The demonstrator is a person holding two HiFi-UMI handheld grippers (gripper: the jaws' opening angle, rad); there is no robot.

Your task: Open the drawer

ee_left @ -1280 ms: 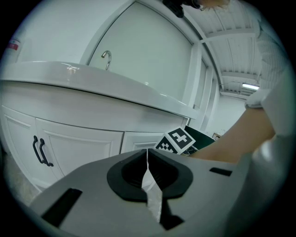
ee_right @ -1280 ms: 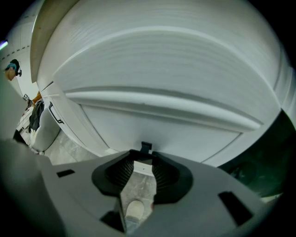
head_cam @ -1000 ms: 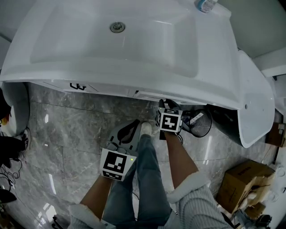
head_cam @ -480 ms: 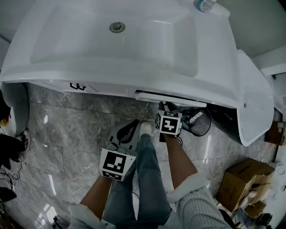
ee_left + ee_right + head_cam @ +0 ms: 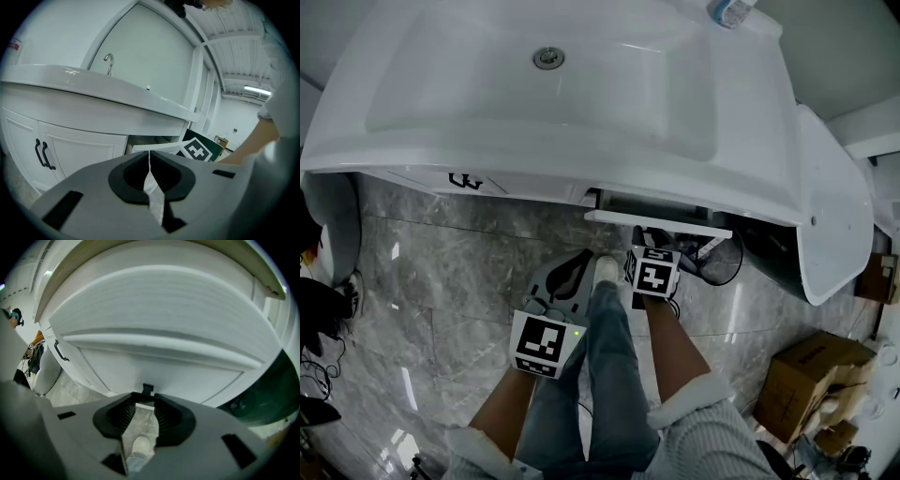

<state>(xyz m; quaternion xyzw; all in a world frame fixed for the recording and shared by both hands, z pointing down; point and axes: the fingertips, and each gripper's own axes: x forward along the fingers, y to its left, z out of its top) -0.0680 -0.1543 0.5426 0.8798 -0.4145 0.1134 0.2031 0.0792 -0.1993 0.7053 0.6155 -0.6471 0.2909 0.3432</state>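
Drawer (image 5: 656,217) part-open under sink (image 5: 487,103).
I see R gripper (image 5: 146,399) jaws clamping its handle (image 5: 147,389); L gripper (image 5: 150,155) jaws together, empty.

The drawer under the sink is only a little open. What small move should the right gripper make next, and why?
Probably pull the drawer straight out, toward the person. The right gripper is closed on its small black handle, and the drawer front stands only slightly out from under the sink.
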